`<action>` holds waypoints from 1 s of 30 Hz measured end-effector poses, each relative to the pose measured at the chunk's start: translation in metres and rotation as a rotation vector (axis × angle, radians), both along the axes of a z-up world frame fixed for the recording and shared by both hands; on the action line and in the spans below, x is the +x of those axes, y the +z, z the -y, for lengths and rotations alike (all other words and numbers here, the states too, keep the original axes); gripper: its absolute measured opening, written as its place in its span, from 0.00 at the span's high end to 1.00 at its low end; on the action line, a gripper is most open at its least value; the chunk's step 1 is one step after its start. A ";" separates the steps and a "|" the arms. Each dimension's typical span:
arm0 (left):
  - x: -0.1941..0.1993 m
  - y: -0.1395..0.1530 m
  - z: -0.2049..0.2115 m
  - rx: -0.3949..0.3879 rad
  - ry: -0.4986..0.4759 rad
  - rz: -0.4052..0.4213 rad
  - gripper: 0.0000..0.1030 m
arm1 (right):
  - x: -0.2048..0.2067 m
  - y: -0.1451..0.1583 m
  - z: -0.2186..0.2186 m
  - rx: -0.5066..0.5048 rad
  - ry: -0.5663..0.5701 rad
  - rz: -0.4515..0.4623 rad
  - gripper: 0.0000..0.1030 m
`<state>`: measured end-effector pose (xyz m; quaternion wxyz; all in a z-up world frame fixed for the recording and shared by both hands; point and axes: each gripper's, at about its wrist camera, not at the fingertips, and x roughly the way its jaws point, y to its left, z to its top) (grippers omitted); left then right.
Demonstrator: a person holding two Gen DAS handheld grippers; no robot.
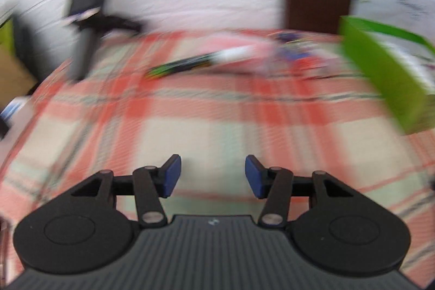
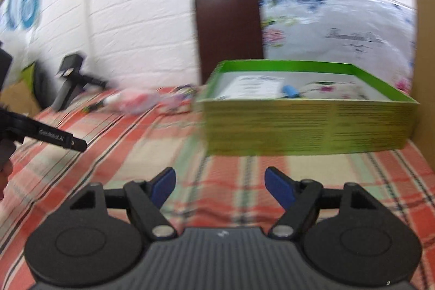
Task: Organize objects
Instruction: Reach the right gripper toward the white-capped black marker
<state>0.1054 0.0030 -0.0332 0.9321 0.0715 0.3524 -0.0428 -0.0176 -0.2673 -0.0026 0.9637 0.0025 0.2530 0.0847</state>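
Both my left gripper (image 1: 212, 175) and right gripper (image 2: 219, 186) gape empty over the plaid cloth (image 1: 206, 113). Green box (image 2: 307, 110) holds a few items; I judge the marker (image 1: 190, 63) and the blurred clutter beside it still need sorting.

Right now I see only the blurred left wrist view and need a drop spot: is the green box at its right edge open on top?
Observer: Yes, the green box is open on top; the right wrist view looks into it.
Operator: Anything inside?
Observer: A white printed sheet and a small blue object lie in it.
Operator: Is the right gripper free?
Observer: The right gripper is open, nothing between its pads, above the plaid cloth short of the box.
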 end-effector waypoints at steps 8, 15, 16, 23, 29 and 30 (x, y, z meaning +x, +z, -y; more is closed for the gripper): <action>0.006 -0.017 -0.101 -0.149 0.227 0.116 0.15 | 0.035 0.007 -0.079 -0.133 0.238 0.026 0.32; 0.013 -0.020 -0.100 -0.175 0.201 0.128 0.15 | 0.128 0.021 -0.165 -0.330 0.338 0.144 0.34; 0.013 -0.020 -0.103 -0.190 0.200 0.126 0.15 | 0.140 0.019 -0.176 -0.356 0.353 0.138 0.34; 0.012 -0.023 -0.108 -0.211 0.198 0.125 0.14 | 0.165 -0.010 -0.208 -0.482 0.426 0.059 0.82; 0.013 -0.022 -0.108 -0.213 0.194 0.124 0.13 | 0.109 -0.012 -0.178 -0.362 0.446 -0.008 0.87; 0.013 -0.022 -0.108 -0.213 0.194 0.124 0.13 | 0.098 -0.010 -0.170 -0.316 0.441 -0.037 0.87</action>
